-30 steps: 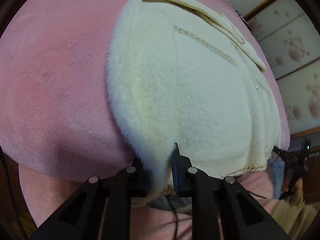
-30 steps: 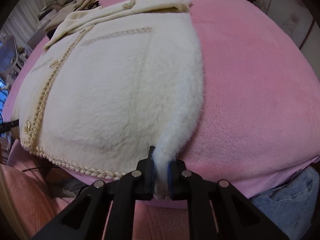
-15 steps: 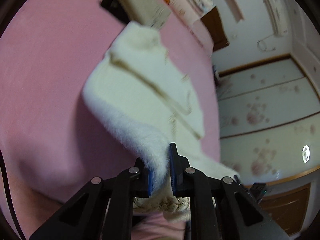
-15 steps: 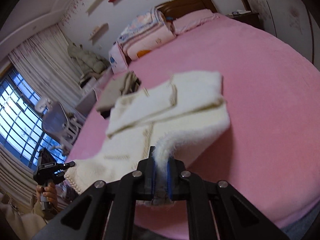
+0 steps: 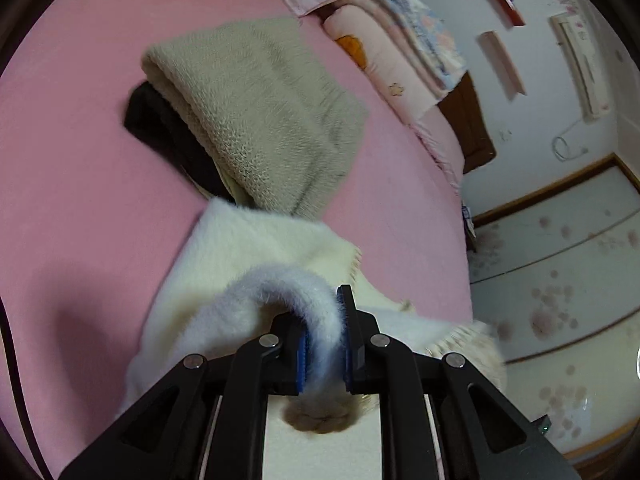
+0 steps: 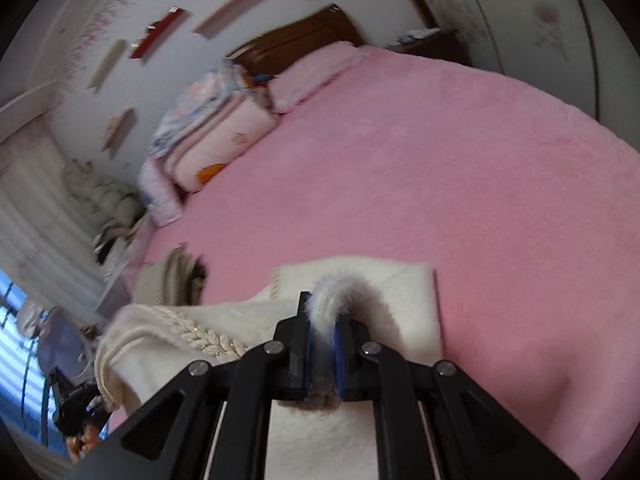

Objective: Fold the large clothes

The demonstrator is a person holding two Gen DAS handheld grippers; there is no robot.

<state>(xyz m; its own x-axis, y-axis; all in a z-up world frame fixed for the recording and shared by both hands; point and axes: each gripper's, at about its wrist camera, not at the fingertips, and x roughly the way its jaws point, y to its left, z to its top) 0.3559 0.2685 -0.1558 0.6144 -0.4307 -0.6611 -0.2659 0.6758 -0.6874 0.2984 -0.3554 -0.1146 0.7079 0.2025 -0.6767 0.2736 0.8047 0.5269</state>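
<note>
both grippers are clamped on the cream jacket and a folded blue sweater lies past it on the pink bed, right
Not quite: the folded sweater is beige, not blue, as the left wrist view shows. The rest holds: the left gripper and right gripper are both clamped on the cream jacket on the pink bed.

One cream cardigan (image 5: 256,264) lies on one pink bed (image 5: 80,200), near edge. Two grippers pinch it: the left gripper (image 5: 323,344) and the right gripper (image 6: 323,354). Far left on the bed is one pile of two folded garments, a beige sweater (image 5: 264,112) over a black one (image 5: 160,128). At the far end sits one stack of quilts (image 6: 208,120) and one pillow (image 6: 312,76).
</note>
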